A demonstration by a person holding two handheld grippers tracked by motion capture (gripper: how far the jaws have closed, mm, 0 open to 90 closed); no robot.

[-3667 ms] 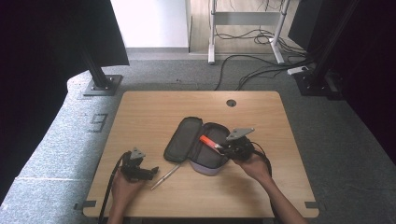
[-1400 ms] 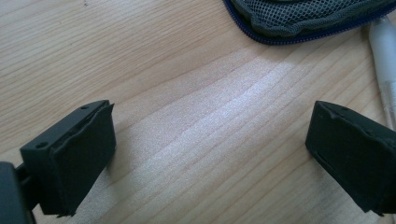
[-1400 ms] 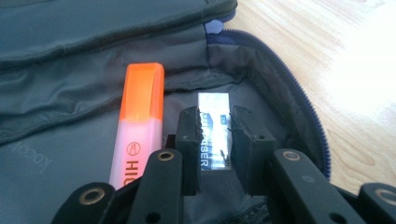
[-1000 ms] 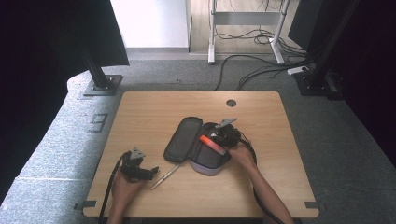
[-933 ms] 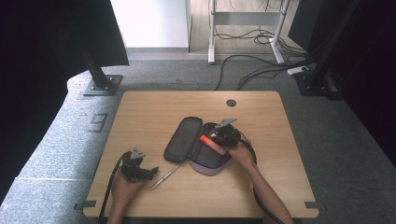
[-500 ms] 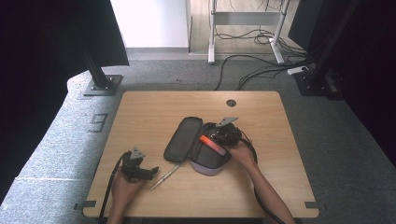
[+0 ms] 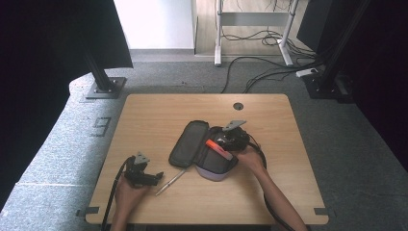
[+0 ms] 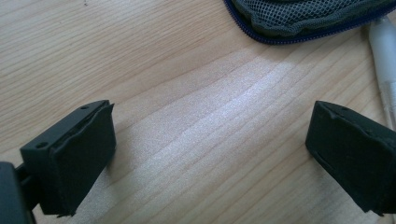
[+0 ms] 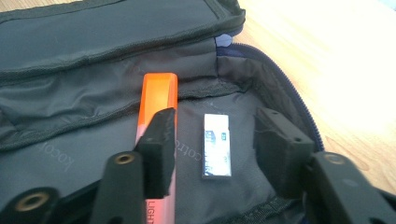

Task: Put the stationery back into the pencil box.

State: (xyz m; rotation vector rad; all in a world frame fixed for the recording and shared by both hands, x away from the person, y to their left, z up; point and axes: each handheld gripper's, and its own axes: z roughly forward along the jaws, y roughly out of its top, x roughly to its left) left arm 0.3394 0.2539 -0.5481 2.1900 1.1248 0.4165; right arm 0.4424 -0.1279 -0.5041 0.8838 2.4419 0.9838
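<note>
I'm holding my right gripper [image 7: 222, 141] over the open pencil case [image 7: 202, 151] in the middle of the wooden table [image 7: 154, 115], my right hand [image 7: 250, 156] coming in from the near right side; in the right gripper view my right gripper [image 9: 212, 140] is showing its jaws spread apart inside the case, gripping nothing, with a small white eraser [image 9: 216, 145] lying flat on the dark lining in the gap between them and an orange marker [image 9: 156, 140] running along beside and partly behind the left-hand jaw, can't tell if the jaw is touching it; in the high view the orange marker [image 7: 217, 148] is lying across the case's right half, and the case's lid half is lying open flat to the left; my left gripper [image 7: 153, 178] is resting low near the front left corner of the table, held by my left hand [image 7: 130, 187], pointing right toward a white pen [image 7: 169, 182] that is lying on the table just beside the case's near edge; in the left gripper view my left gripper [image 8: 208, 154] is showing its jaws wide apart over bare wood, holding nothing, with the pen [image 8: 385, 60] at the right edge just past the right-hand jaw and the mesh side of the case [image 8: 303, 16] at the top
</note>
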